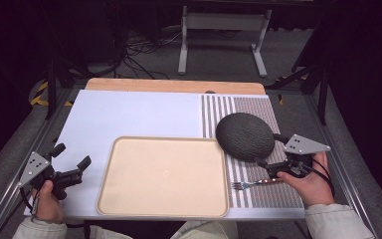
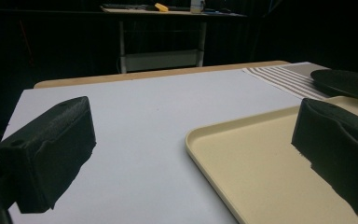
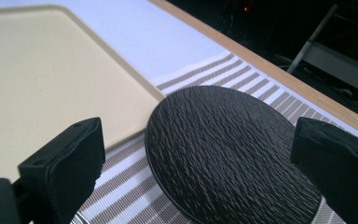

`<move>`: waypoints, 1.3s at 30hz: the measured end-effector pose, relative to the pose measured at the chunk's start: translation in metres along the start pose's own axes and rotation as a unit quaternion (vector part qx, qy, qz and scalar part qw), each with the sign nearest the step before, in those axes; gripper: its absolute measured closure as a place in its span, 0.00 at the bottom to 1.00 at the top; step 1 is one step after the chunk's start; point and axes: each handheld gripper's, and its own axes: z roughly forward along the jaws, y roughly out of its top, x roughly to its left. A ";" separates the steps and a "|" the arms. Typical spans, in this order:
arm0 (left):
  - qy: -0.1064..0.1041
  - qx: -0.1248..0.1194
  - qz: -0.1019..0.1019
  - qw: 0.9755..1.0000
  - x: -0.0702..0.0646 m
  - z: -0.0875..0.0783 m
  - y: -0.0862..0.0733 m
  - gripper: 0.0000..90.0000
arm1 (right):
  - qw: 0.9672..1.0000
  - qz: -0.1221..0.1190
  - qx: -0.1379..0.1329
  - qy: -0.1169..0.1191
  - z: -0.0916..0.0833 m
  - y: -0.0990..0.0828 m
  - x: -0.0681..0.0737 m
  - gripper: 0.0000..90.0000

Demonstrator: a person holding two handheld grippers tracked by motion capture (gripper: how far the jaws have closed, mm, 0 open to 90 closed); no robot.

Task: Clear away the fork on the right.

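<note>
you had one beige tray (image 1: 163, 177) in the lower middle of the high view, lying flat on the white table (image 1: 129, 114), and nothing lay in it. one dark, rough-textured round plate (image 1: 244, 136) sat right of centre on the striped mat (image 1: 258, 107), its left edge just beside the tray's upper right corner; whether it overlapped the rim could not be told. the plate carried nothing. one fork (image 1: 251, 184) lay on the mat at the lower right of the high view, tines pointing toward the tray, its handle running under your right hand (image 1: 309, 185).

your left gripper (image 1: 72, 164) was at the lower left of that view, over the white table just left of the tray, its fingers spread wide and holding nothing. your right gripper (image 1: 268, 149) was at the right, its fingers also wide apart and empty, aimed at the plate's near edge.

the left gripper view showed the tray's corner (image 2: 223, 140) between its two fingers (image 2: 51, 149), plus a sliver of the plate (image 2: 349, 84) at the upper right. the right gripper view brought out the plate's slate-like ripples (image 3: 228, 149), lying between the fingers (image 3: 70, 163) but untouched, with the tray (image 3: 51, 70) at upper left. the fork showed in the high view alone among the three.
</note>
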 end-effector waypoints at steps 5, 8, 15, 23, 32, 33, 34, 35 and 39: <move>-0.001 0.001 0.000 1.000 0.000 0.000 0.000 0.00 | 0.999 -0.021 0.035 0.009 0.002 0.007 -0.003 0.04; 0.001 0.001 0.001 1.000 0.000 0.000 0.000 0.00 | 0.998 -0.028 0.051 0.013 0.003 0.009 -0.005 0.05; 0.000 0.001 0.002 1.000 0.000 0.000 0.000 0.00 | 0.994 -0.050 0.094 0.023 0.010 0.015 -0.006 0.05; -0.002 0.001 -0.001 1.000 0.000 0.000 0.000 0.00 | 0.986 -0.078 0.143 0.037 0.016 0.020 -0.007 0.06; -0.004 0.003 0.001 1.000 0.001 0.001 0.000 0.00 | 0.973 -0.110 0.193 0.055 0.022 0.019 -0.008 0.06; -0.004 0.003 0.001 1.000 0.001 0.001 0.000 0.00 | 0.973 -0.110 0.196 0.058 0.023 0.019 -0.008 0.06; -0.005 0.003 0.001 1.000 0.001 0.001 0.000 0.00 | 0.972 -0.110 0.198 0.058 0.024 0.019 -0.007 0.08; -0.005 0.003 0.000 1.000 0.001 0.001 0.000 0.00 | 0.971 -0.113 0.203 0.062 0.025 0.019 -0.006 0.09; -0.005 0.003 0.001 1.000 0.001 0.001 0.000 0.00 | 0.964 -0.117 0.224 0.082 0.030 0.016 -0.002 0.15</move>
